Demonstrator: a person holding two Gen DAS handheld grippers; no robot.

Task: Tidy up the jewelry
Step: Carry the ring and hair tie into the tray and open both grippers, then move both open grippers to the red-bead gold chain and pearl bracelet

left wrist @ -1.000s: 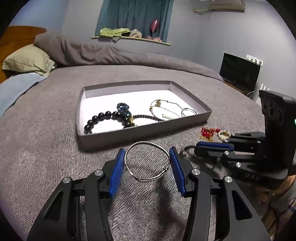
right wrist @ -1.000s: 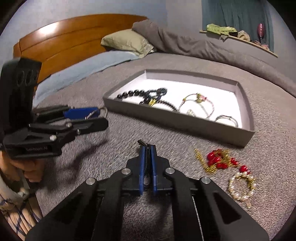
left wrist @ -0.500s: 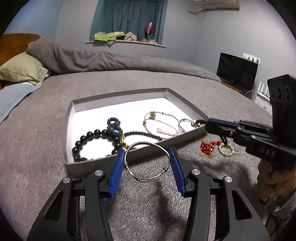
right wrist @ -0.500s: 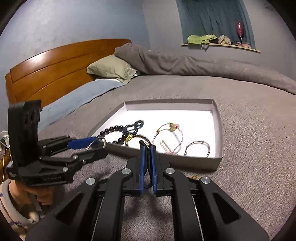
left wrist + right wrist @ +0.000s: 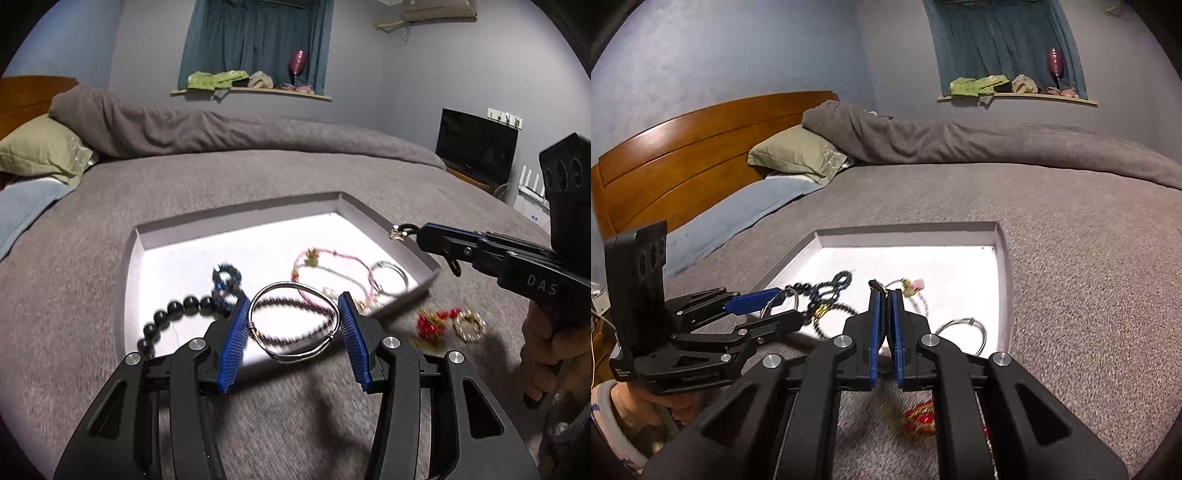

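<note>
Two blue pads of the left gripper [image 5: 293, 325] press on a silver bangle [image 5: 293, 325], one pad on each side, and hold it up over the near edge of the tray [image 5: 373, 212]. The right gripper [image 5: 885, 325] has its pads shut tight on a tiny dark thing with a small shiny clasp [image 5: 398, 233]; it is too small to tell what it is, and it pokes out only at the tip, above the tray's right wall.

Inside the white tray lie a string of black beads [image 5: 173, 314], a blue bead ring [image 5: 226, 282], a dark red bead string [image 5: 295, 325] partly hidden behind the bangle, a pink cord bracelet [image 5: 332, 267] and a thin silver ring bracelet [image 5: 391, 275]. All of these look blurry.

Just outside the tray, on the grey blanket [image 5: 258, 173], sit a red bead piece [image 5: 432, 321] and a pearl ring piece [image 5: 469, 325], close together and fuzzy. In the right wrist view the gripper's arms hide most of them.

A hand [image 5: 546, 350] holds the right gripper's handle and is cut off at the edge.
</note>
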